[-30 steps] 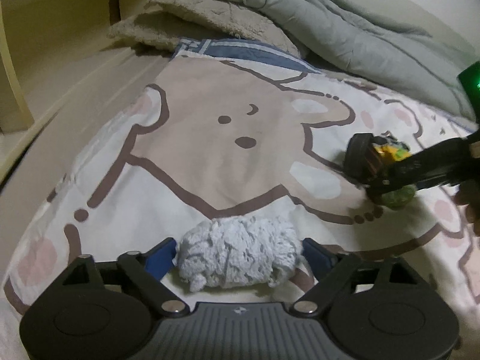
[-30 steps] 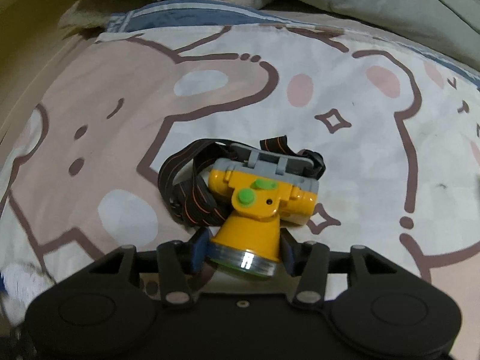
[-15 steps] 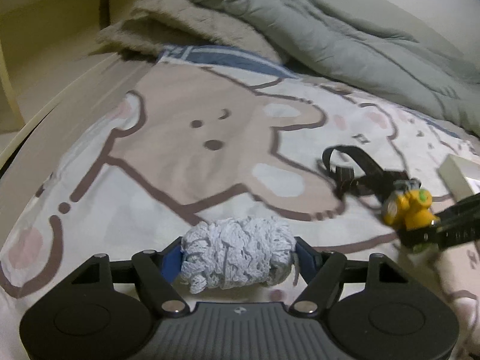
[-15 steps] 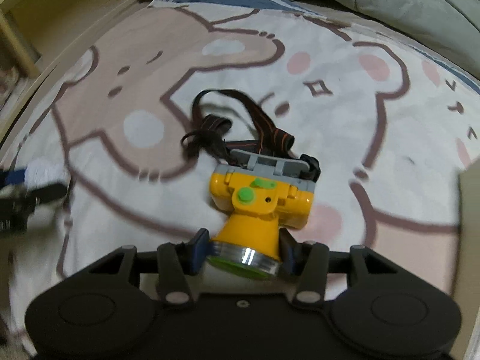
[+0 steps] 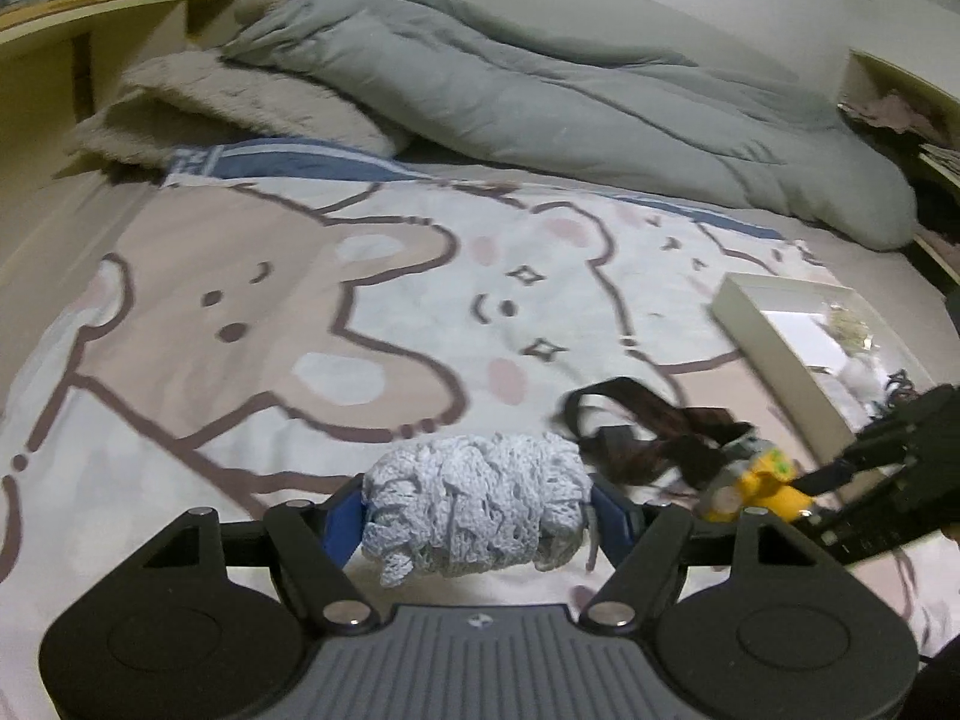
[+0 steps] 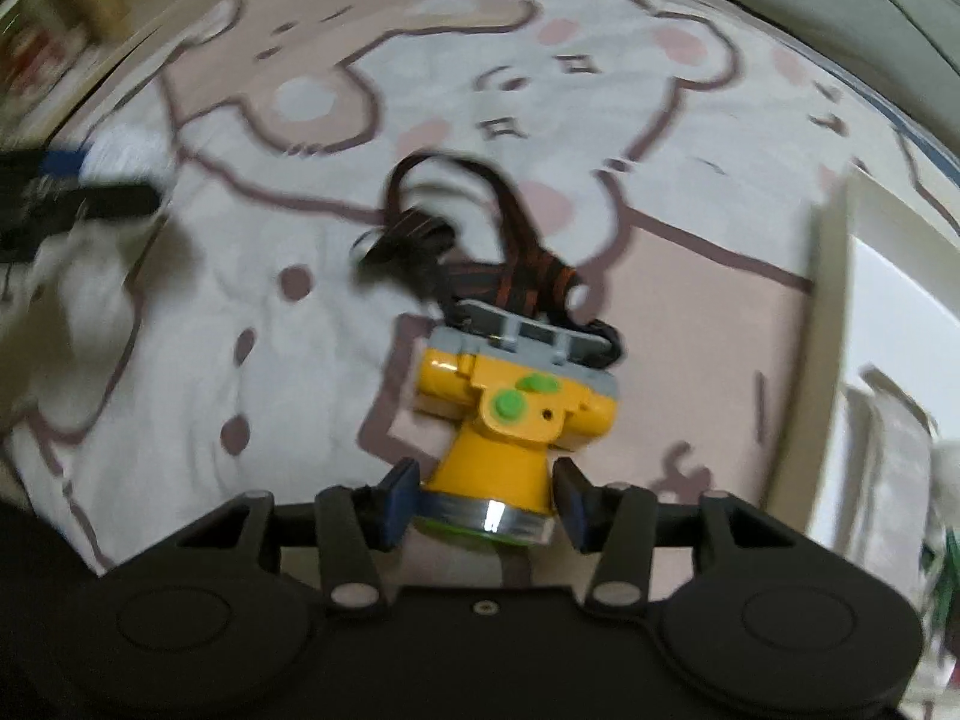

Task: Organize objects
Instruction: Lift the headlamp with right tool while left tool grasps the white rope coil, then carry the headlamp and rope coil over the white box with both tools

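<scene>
Yellow plastic forms the body of a headlamp (image 6: pixel 516 414), which is pinched at its chrome lens ring between the blue pads of the right tongs (image 6: pixel 485 498). Its lens end points back toward that camera, and its long axis runs away from the tongs along their fingers, with the grey bracket and the dark orange-striped strap (image 6: pixel 480 252) trailing out beyond. Two green buttons face up. The headlamp is lifted above the bear-print bedsheet (image 6: pixel 198 324), with its shadow falling on the sheet below.

In the left wrist view the left tongs (image 5: pixel 477 510) are pressed against a pale blue-white knitted bundle (image 5: pixel 477 510), gripping it at both ends. The bundle's long axis runs crosswise between the two blue pads, and it is held clear of the sheet. The right tongs reach in from the right edge of that view, angled leftward, so the headlamp (image 5: pixel 759 480) hangs just beside the right pad of the left tongs, its strap (image 5: pixel 648 426) looping behind the bundle.

An open white box (image 5: pixel 774 336) lies on the bed to the right, with small items inside too blurred to identify. A grey duvet (image 5: pixel 540 96) and a fluffy beige blanket (image 5: pixel 240 102) are heaped at the far end.
</scene>
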{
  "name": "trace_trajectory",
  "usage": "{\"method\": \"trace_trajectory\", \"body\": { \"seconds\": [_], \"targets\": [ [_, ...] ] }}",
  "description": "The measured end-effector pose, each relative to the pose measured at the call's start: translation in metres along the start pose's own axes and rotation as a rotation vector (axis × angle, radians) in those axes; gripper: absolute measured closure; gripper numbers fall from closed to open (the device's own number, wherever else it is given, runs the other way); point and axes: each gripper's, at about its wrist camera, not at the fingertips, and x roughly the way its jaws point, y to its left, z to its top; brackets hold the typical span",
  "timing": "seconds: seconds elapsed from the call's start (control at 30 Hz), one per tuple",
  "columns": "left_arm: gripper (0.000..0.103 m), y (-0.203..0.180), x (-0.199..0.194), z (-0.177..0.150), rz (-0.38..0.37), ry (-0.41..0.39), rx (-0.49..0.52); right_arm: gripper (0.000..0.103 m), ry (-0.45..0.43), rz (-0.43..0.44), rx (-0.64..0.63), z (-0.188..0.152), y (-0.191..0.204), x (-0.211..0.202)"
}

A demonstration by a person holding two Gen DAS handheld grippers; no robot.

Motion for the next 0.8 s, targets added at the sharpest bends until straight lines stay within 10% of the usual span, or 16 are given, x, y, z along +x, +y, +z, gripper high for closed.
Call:
{"method": "trace_trajectory", "body": {
  "seconds": [0.57,0.8],
  "targets": [
    [0.028,-0.021,0.005,-0.003,-0.003,0.032,0.046,0.061,0.084,-0.068,0.051,0.018,0.003,0.031],
    [0.028,-0.022,0.003,-0.002,0.007,0.021,0.038,0.061,-0.072,-0.049,0.085,0.003,-0.004,0.019]
  ]
}}
